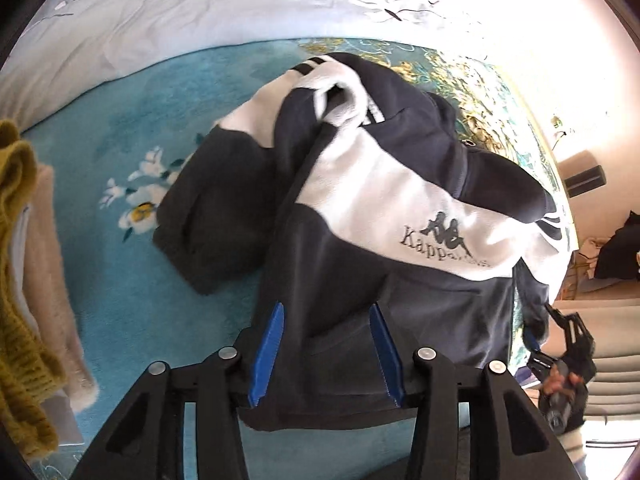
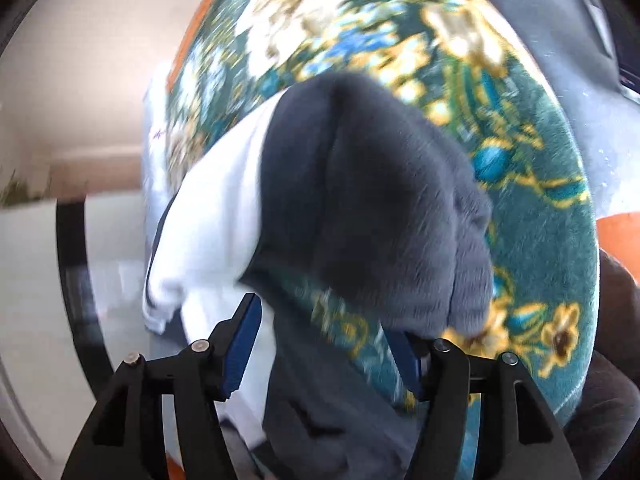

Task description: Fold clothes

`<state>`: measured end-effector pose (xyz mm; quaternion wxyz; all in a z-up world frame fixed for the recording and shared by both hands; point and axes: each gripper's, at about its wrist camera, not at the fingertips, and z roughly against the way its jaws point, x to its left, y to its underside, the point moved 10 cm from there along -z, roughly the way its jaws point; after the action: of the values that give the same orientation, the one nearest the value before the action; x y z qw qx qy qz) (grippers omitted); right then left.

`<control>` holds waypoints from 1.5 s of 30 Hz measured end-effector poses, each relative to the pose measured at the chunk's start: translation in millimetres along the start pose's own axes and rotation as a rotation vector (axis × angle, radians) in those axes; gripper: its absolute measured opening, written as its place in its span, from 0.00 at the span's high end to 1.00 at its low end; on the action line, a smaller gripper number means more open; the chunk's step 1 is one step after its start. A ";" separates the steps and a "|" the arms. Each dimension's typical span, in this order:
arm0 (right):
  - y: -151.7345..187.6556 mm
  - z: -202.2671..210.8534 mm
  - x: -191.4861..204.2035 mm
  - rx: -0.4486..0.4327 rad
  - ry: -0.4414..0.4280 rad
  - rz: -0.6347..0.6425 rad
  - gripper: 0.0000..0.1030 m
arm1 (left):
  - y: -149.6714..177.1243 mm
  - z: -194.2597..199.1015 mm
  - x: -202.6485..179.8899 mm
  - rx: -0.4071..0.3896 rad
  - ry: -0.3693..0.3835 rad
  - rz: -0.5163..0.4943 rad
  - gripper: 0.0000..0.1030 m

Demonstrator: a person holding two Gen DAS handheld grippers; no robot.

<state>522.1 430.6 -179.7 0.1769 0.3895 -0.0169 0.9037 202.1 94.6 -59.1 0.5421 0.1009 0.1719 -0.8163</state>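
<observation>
Teal floral blanket (image 1: 120,128) bears the navy-white hoodie (image 1: 360,184); both grippers' jaws wide around it

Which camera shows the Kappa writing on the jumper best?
The left wrist view. There the Kappa logo sits sharp and readable on the white band of the navy sweatshirt. The right wrist view shows only blurred navy and white cloth of the sweatshirt, with no logo in sight.

both grippers, left (image 1: 328,322) and right (image 2: 320,320), gape wide (blue pads apart).
</observation>
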 end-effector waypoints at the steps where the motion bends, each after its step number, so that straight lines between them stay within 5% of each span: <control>1: -6.2 -0.6 -1.5 -0.026 0.003 -0.030 0.39 | -0.9 -0.2 -3.0 0.002 0.000 -0.005 0.53; 5: -27.3 1.1 2.5 -0.088 0.035 -0.055 0.41 | -1.0 -14.2 -3.0 0.022 -0.004 -0.017 0.52; 8: -46.6 11.3 9.9 -0.126 0.093 -0.011 0.85 | 3.2 -6.5 0.0 0.039 -0.010 -0.010 0.53; 9: -54.5 16.0 12.8 -0.135 0.107 0.005 0.88 | 1.9 -8.9 -0.7 0.042 -0.010 -0.009 0.53; 13: -85.8 35.2 44.3 -0.217 0.136 0.156 0.91 | -1.5 -11.6 -0.3 0.043 -0.022 -0.016 0.53; 18: -130.5 102.8 120.7 -0.401 0.071 0.370 0.91 | -5.0 -17.7 1.2 0.051 -0.037 -0.003 0.52; 20: -139.1 96.4 119.5 -0.389 0.150 0.424 0.91 | -5.4 -20.3 -2.1 0.053 -0.030 0.004 0.53; 24: -137.2 50.7 70.5 -0.227 0.337 0.437 0.91 | 0.0 -23.3 -3.8 0.069 -0.034 -0.009 0.52; 27: -127.4 38.8 51.9 -0.175 0.360 0.422 0.89 | 0.5 -25.8 -3.8 0.077 -0.033 -0.004 0.52; 31: -117.5 56.6 62.1 -0.184 0.340 0.426 0.85 | -6.2 -27.9 -7.4 0.072 -0.028 -0.009 0.52; 33: -107.9 73.2 70.3 -0.205 0.377 0.466 0.68 | -15.6 -28.1 -11.8 0.059 -0.028 -0.022 0.52; 36: -94.4 87.6 89.1 -0.262 0.443 0.546 0.68 | -34.3 -28.0 -19.3 0.034 -0.031 -0.045 0.52; 39: -70.4 69.2 128.8 -0.234 0.360 0.643 0.67 | -72.7 -27.1 -32.8 -0.017 -0.033 -0.077 0.46; 42: -25.6 16.8 176.3 -0.058 0.245 0.789 0.67 | -120.3 -34.0 -50.3 -0.062 -0.046 -0.114 0.43; 45: 18.5 -43.3 210.2 0.094 0.223 0.939 0.67 | -166.1 -47.7 -66.0 -0.090 -0.074 -0.139 0.38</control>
<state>352.5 485.0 -58.6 -0.2669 0.2483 -0.1310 0.9219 74.2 228.0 -51.4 0.4940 0.0341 0.1946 -0.8467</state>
